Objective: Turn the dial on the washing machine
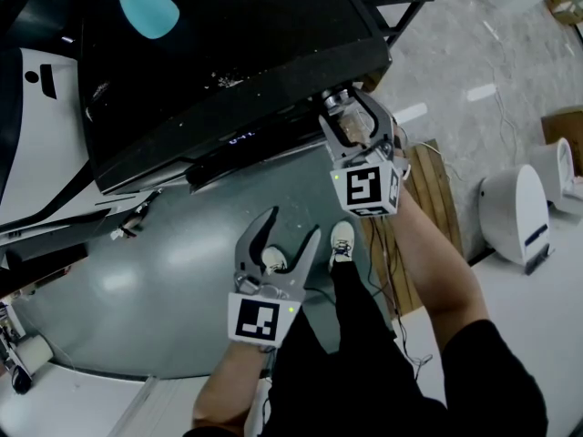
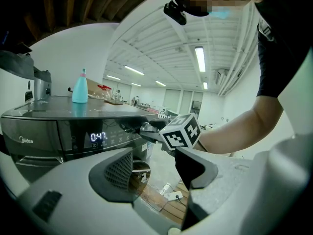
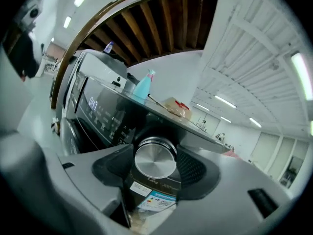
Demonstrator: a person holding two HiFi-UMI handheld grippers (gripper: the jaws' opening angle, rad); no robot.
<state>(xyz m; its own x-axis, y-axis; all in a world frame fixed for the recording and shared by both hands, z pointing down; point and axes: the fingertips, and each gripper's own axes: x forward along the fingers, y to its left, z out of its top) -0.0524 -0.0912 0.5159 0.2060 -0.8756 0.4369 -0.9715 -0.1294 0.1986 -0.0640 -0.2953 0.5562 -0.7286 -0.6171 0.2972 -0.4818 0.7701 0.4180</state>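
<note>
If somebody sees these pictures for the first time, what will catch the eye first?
The shiny silver dial on the dark washing machine stands out, clasped between the fingers of the right gripper. Next come the glowing display reading 0:47 on the front panel and the turquoise bottle on the machine's top. The left gripper hangs open and empty in front of the machine.

You stand on a glossy grey floor (image 1: 137,289), a wooden pallet (image 1: 437,198) at 3 o'clock, with long strip lights (image 2: 199,58) running across the white ribbed ceiling (image 2: 161,48) of a bright hall.
</note>
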